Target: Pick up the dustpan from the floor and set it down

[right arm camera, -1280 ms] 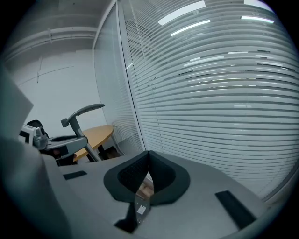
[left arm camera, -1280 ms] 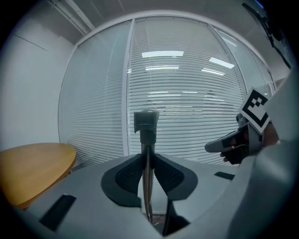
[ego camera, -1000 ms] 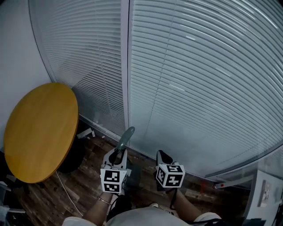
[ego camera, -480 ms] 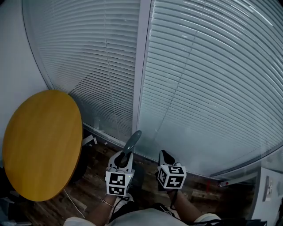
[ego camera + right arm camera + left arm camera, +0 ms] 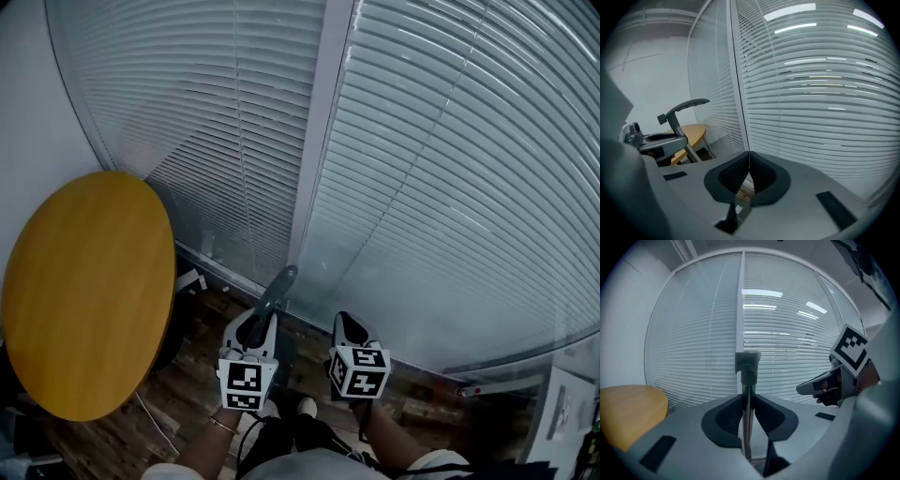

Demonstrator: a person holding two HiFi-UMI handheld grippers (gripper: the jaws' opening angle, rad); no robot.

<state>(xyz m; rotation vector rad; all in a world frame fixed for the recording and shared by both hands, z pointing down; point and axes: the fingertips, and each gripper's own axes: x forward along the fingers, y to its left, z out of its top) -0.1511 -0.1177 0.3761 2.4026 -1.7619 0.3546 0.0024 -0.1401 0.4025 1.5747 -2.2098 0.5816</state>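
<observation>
Window blinds [image 5: 422, 141] back one round yellow surface [image 5: 84, 291]; right of that surface the left gripper [image 5: 254, 330] clamps its jaws on the handle of the single dustpan [image 5: 277, 287], pan hidden below, while the right gripper [image 5: 348, 328] has jaws closed, empty, so carrying appears in hand and lowering, then releasing, is judged next.

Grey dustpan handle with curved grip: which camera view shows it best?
Right gripper view: the grey dustpan handle appears side-on, curved grip and stem. The left gripper view shows it end-on, clamped in the left gripper; the head view, only its top.
</observation>
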